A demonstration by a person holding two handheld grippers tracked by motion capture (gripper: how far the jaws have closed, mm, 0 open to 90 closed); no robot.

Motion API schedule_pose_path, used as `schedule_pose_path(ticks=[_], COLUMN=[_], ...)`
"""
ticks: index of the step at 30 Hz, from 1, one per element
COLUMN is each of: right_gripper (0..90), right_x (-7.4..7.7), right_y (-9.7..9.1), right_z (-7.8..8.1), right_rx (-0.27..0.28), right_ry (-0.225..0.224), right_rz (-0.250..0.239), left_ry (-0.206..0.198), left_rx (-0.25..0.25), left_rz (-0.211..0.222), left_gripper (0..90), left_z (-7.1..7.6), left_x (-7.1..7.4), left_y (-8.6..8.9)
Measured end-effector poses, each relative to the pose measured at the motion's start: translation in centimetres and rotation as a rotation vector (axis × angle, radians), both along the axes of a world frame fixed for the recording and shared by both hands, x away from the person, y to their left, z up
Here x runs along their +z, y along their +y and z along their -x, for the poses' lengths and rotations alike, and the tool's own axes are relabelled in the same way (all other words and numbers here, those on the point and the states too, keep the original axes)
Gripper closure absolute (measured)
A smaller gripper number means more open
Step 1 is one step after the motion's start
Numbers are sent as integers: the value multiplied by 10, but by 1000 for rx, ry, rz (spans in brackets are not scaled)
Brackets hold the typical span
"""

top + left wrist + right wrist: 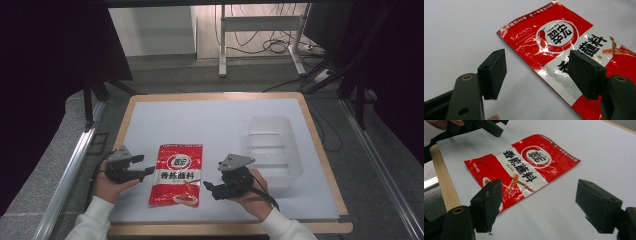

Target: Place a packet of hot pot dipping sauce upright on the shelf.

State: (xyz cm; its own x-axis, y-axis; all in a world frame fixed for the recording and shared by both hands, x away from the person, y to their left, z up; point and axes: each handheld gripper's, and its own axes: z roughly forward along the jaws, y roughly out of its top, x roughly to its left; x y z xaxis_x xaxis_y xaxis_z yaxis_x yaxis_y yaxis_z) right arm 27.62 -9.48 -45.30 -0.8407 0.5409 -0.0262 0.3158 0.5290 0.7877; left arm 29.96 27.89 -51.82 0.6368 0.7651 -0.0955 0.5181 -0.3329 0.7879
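Now, step in hand: approach, as I judge it; both my tongs flank the sachet and nothing is gripped yet.
Sachet: red-and-white seasoning packet (177,175) lying flat on the white table (210,125), lower centre of the high view.
Left gripper (146,171): released, jaws wide, one jaw over the packet's edge in its own view.
Right gripper (204,186): released, jaws spread, just beside the packet's right edge.
Clear tub (274,147): right of centre, empty.
Next move: I'd guess lowering a jaw under a thin edge, then pinching.
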Motion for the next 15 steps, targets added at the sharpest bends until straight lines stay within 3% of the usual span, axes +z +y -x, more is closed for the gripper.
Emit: schedule_pose_path(ticks=[15], right_gripper=[228], right_x=[26], right_y=[6], right_z=[-22], right_rx=[11], right_ry=[11], right_rz=[-17], left_ry=[2], left_rx=[-1], left_rz=[15], left_gripper=[313], left_z=[0], left_x=[0], left_y=[1])
